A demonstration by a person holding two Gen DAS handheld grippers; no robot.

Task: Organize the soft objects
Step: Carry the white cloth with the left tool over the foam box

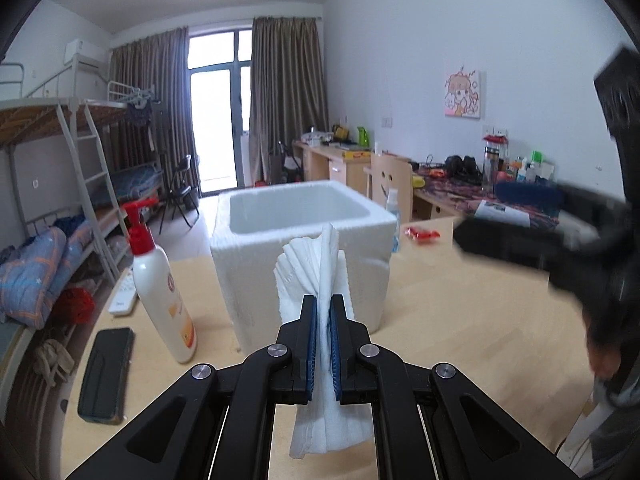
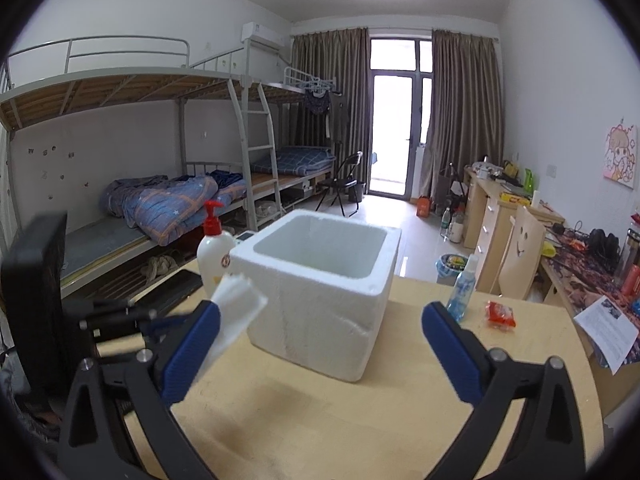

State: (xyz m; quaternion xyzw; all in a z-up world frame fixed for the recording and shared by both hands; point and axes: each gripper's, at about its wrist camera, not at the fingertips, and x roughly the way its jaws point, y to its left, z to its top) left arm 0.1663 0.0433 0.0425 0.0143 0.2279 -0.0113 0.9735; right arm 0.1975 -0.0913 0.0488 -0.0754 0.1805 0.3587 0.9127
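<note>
left gripper (image 1: 324,312) clamps a folded white tissue (image 1: 320,264) upright between its pads, foam box (image 1: 304,236) just ahead of it. right gripper (image 2: 320,320) gapes wide with nothing between its jaws, the box straight ahead.

the left wrist view looks forward along its own fingers, tilted somewhat down, low over the wooden table (image 1: 460,344) and close to the white foam box (image 1: 300,240); beyond it faces the balcony door (image 1: 218,112), with the bunk beds (image 1: 60,184) at its left edge and the desks (image 1: 500,196) at its right; the right wrist view sits a little further from the foam box (image 2: 320,292), facing much the same way; both share the table (image 2: 320,412), the box, the lotion bottle (image 1: 160,284) (image 2: 214,252), the door (image 2: 394,120) and the beds (image 2: 160,200); each shows the other tool blurred at its edge.
</note>
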